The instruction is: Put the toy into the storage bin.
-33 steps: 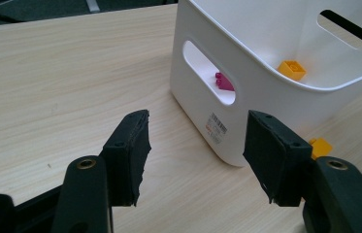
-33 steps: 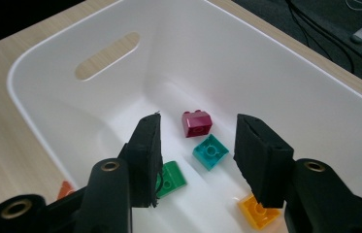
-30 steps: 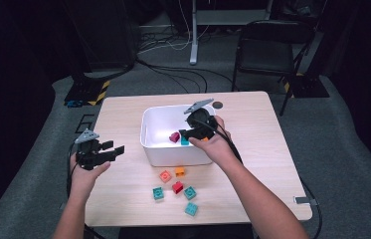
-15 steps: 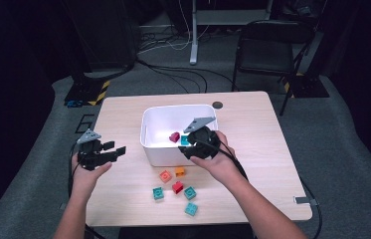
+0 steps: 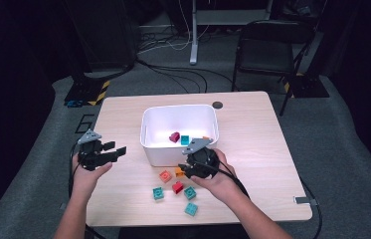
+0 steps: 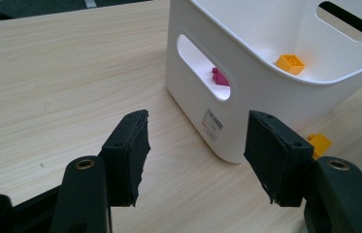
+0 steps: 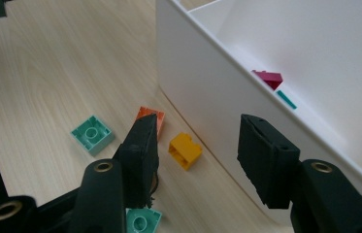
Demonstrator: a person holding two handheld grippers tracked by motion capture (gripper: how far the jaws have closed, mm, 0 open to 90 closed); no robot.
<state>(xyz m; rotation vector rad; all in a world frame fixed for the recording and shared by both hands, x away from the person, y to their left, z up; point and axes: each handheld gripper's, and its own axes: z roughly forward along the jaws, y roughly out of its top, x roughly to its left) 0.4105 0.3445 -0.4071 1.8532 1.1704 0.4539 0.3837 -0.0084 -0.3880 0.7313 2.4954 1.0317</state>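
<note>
High view places the white bin [image 5: 180, 134] at the middle of the table [image 5: 252, 129], with loose blocks scattered on the wood just in front of it. The right gripper [image 5: 185, 172] hangs over those blocks, close to the bin's near wall, and the left gripper [image 5: 116, 153] is held well apart at the table's left edge, pointing toward the bin.

Right gripper view adds what the overhead cannot: its fingers [image 7: 142, 155] have just been opening and stand apart with nothing between them, straddling a yellow block [image 7: 185, 150] that lies on the table just beside the bin wall. An orange block [image 7: 151, 118] sits beyond it, partly behind the left finger, and a teal block [image 7: 92, 134] lies further out. Over the wall, a magenta block [image 7: 268, 78] rests inside the bin.

Left gripper view shows its own fingers [image 6: 130, 153] wide apart and empty, aimed at the bin's handle slot [image 6: 203, 73], through which the magenta block is visible; another yellow block [image 6: 290, 63] lies on the bin floor.
</note>
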